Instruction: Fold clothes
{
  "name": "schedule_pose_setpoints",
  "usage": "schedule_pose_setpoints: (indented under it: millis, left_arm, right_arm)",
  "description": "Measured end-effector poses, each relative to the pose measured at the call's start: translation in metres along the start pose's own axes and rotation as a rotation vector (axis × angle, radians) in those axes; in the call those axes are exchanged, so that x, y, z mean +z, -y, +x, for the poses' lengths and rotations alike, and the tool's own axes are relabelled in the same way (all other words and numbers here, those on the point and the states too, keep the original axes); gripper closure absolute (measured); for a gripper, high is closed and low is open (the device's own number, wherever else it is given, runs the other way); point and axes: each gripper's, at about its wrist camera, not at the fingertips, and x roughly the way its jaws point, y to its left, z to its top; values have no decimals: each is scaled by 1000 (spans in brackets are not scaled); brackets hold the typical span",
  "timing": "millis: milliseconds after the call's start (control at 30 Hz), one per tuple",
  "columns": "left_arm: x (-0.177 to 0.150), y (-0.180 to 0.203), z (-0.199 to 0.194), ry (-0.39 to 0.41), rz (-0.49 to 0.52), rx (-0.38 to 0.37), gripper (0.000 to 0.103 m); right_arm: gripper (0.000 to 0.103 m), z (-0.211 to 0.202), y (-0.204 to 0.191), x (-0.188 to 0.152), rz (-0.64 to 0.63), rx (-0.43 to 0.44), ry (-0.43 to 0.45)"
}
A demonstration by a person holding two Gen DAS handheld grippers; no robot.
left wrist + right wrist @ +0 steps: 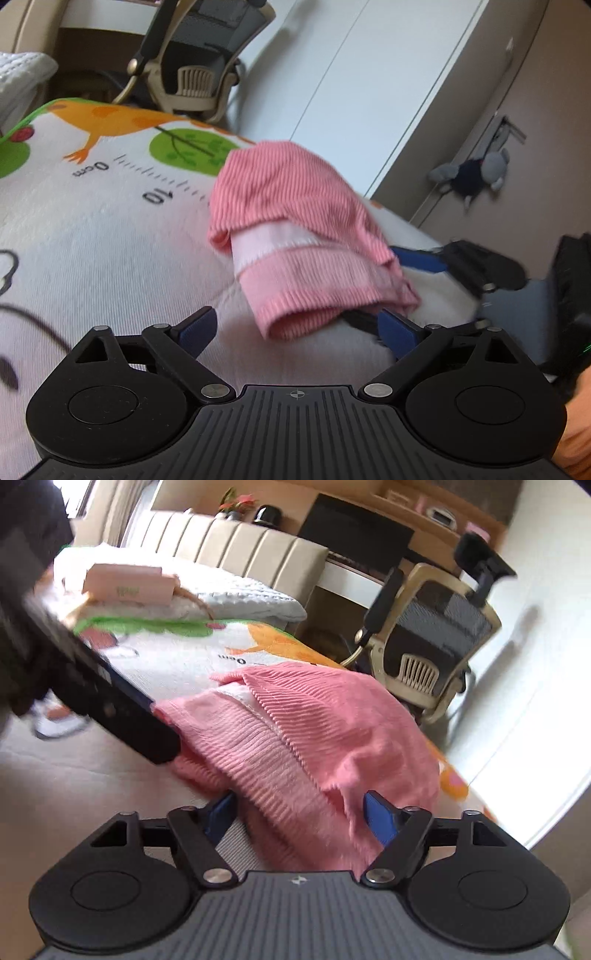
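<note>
My left claw (299, 328) is spread beside the pink sweater (295, 229), which lies bunched on the bed (92, 240). My right claw (301, 812) straddles its hem, spread too. I should pinch both corners evenly before lifting.

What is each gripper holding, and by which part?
Nothing is clamped: the left gripper and the right gripper are open. The pink garment lies between the right one's fingers.

Left tongs (297, 330) and right tongs (301, 816), both spread wide apart.
</note>
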Motion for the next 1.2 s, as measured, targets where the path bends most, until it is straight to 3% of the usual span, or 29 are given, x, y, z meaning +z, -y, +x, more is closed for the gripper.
schedule_pose_setpoints:
  millis: [67,200,267,333,467,533,600,733,1200]
  left_arm:
    - [-8,14,-5,-17,55,64,0]
    - [-28,44,-12,-71,142,200,0]
    - [-39,59,-13,-53,177,282,0]
    - [-46,72,-15,-21,182,303,0]
    - [-43,82,-3,-26,149,307,0]
    - [-42,86,11,-37,165,377,0]
    - [-45,88,18,4,184,423,0]
    - [-45,86,16,12,161,417,0]
    - [-45,87,17,11,159,424,0]
  right_arm:
    - [1,-21,6,-5,81,9,1]
    - [0,-62,13,-25,231,6,-10]
    - [0,-73,16,-38,301,-20,-32]
    - [0,-84,18,-51,371,-46,-54]
    - [0,-78,13,-68,365,-226,-61]
    - [0,-69,15,-69,363,-228,-121]
    - [0,-66,21,-72,389,-208,-144]
    - [0,-67,37,-82,490,-138,-157]
    - [0,-66,33,-80,483,-145,-166]
